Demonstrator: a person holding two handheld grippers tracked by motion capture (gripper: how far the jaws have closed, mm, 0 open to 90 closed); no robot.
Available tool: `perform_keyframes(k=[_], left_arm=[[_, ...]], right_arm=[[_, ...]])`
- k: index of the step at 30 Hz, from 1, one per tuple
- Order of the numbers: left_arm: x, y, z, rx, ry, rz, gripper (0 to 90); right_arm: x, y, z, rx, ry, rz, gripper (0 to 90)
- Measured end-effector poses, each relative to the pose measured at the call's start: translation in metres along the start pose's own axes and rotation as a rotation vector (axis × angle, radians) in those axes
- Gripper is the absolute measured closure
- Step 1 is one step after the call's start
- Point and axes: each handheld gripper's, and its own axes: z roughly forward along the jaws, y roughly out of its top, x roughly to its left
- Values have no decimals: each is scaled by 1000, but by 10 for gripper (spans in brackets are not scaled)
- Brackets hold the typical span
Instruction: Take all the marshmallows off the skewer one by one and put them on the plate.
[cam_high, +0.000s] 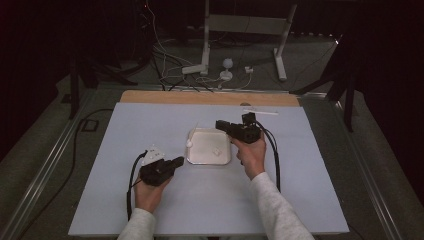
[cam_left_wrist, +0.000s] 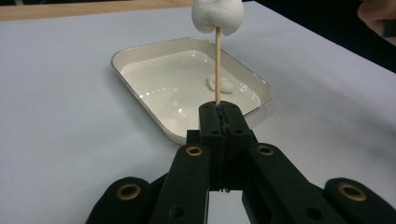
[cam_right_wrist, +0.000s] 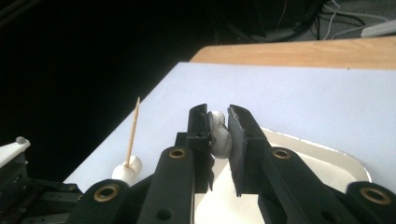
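While the left claw (cam_left_wrist: 219, 116) clamps a skewer (cam_left_wrist: 217, 65) topped by a marshmallow (cam_left_wrist: 218, 16) beside the tray (cam_left_wrist: 140, 93), the right claw (cam_right_wrist: 219, 126) pinches a second marshmallow (cam_right_wrist: 219, 137) above that tray on the tabletop (cam_high: 150, 210); a third marshmallow (cam_left_wrist: 220, 84) lies inside.

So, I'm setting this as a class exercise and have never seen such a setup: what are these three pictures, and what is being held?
A person holds a hand-held gripper in each hand at a table. One picture looks down from above; the other two come from cameras riding on each gripper. A white tray lies on the table with one marshmallow piece in it. The left gripper is shut on a skewer with a marshmallow on it. The right gripper pinches another marshmallow above the tray.
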Motion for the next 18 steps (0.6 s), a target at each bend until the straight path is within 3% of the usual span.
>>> perform_keyframes(k=[7,18], left_arm=[[-1,-1,5,22,-4,5,900],[-5,-4,15,82,-6,22,900]], right_arm=[[-6,-8,13,47,13,27,762],[-5,-13,20,57,87,69,687]])
